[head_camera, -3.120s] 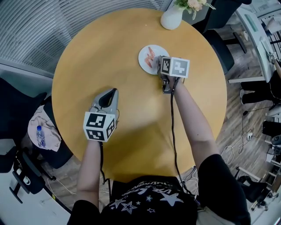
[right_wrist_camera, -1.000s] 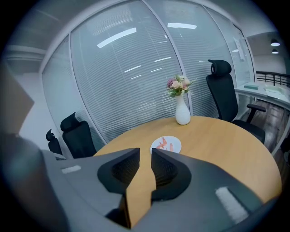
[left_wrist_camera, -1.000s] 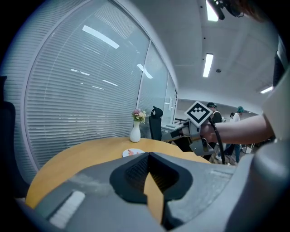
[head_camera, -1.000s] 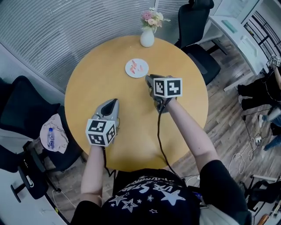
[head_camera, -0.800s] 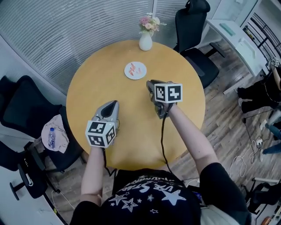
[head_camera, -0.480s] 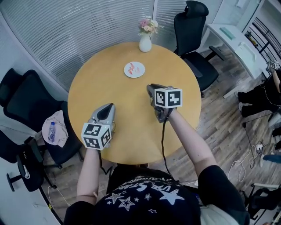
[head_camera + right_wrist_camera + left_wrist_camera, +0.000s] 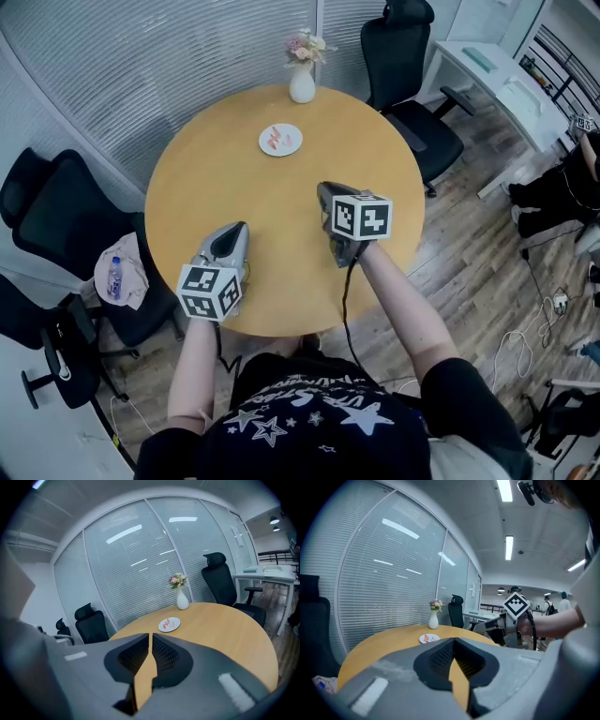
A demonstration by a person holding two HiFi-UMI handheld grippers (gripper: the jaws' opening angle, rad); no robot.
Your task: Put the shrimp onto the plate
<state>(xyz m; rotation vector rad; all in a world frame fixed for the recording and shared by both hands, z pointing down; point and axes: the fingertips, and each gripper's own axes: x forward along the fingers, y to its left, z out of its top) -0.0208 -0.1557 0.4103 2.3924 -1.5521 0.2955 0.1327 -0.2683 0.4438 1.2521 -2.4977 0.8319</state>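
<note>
Right tongs (image 7: pixel 329 199) have pulled back from the small round white plate (image 7: pixel 296 142) and are now well apart from it, over the near side of the round yellow wooden bench (image 7: pixel 216 164). Pink shrimp (image 7: pixel 276 139) lie on the plate, so the task looks done. Right and left tongs (image 7: pixel 232 236) are both clenched together, grasping nothing.

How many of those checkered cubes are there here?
2. One cube rides on the left gripper, over the table's near left edge; the other cube rides on the right gripper, further right. None looks hidden.
</note>
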